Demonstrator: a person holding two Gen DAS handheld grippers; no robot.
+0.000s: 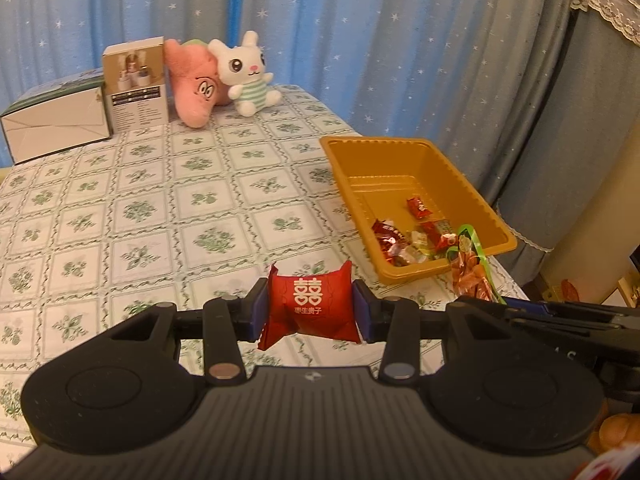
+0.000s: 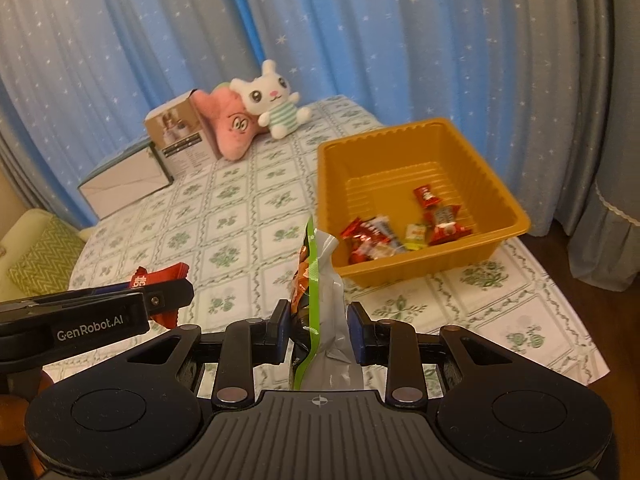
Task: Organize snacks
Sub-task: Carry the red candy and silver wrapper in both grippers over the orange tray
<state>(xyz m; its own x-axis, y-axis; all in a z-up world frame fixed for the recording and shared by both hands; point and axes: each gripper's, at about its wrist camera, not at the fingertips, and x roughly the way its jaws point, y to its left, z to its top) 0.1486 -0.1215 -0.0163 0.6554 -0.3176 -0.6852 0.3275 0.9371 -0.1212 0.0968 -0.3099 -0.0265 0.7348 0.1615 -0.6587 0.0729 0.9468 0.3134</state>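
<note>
Two snack packets, one per hand-held gripper.

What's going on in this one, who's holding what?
A person is sorting snacks with two handheld grippers. The left gripper has its jaws shut on a red pillow-shaped packet, held above the patterned tablecloth. The right gripper is clamped on a green and silver snack pouch, held edge-on. Both are near the orange tray, which already holds several small wrapped candies. Neither held item is in the tray yet.
</note>
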